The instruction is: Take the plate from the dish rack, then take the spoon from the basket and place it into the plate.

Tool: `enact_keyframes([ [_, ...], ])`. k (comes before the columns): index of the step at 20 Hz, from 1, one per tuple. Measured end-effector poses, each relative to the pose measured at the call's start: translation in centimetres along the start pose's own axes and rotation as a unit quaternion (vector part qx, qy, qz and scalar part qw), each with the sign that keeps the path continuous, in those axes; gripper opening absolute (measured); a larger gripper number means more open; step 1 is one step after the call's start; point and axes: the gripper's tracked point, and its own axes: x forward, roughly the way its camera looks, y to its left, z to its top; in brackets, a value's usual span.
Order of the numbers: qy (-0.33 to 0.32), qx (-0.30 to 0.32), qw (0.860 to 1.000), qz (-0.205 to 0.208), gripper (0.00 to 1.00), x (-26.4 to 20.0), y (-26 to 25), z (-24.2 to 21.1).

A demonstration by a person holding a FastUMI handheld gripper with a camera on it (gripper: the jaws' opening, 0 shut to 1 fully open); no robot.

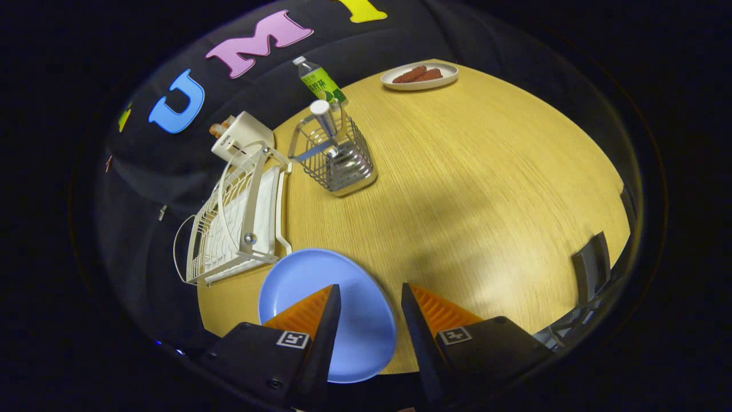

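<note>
A blue plate (320,280) lies flat on the wooden table (469,189), right in front of the white dish rack (234,220). My gripper (370,289) hovers over the plate's near right part with its fingers apart and nothing between them, so it is open. Beyond the fingers stands a wire basket (337,157) with a spoon (325,117) upright in it, handle end up. The rack's slots hold no dishes.
A green-labelled bottle (318,80) lies behind the basket. A white box (240,137) sits past the rack. A white oval dish (420,76) with brown food is at the table's far side. A dark chair back (592,266) stands off the table's right edge.
</note>
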Motion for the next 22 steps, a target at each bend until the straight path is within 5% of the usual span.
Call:
enact_keyframes([
  [6, -0.120, -0.144, 0.981, -0.043, 0.70, -3.9, 1.2, 10.9],
  [12, -0.086, -0.208, 0.974, -0.029, 0.67, -0.4, 2.3, 14.1],
  [22, -0.036, -0.233, 0.972, -0.006, 0.21, 3.6, 2.9, 14.2],
])
